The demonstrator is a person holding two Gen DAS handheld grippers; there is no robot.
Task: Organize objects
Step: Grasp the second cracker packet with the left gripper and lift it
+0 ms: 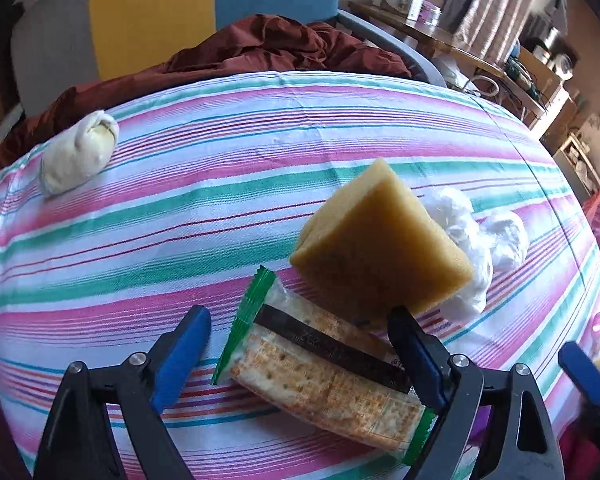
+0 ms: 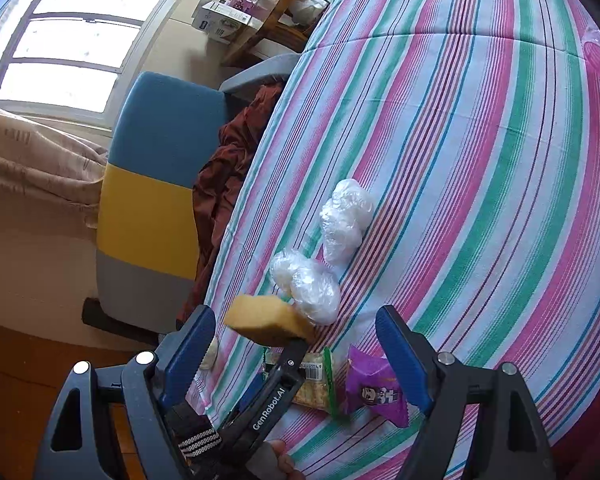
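Left claw (image 1: 300, 344) tilts steeply down, jaws spread over cracker packet (image 1: 320, 376).

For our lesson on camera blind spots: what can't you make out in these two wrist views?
- Left wrist view: the left gripper hides the underside of the sponge; whether it rests on the striped cloth is unclear.
- Left wrist view: the print on the cracker packet is blurred.
- Right wrist view: the right gripper covers one edge of the purple packet.
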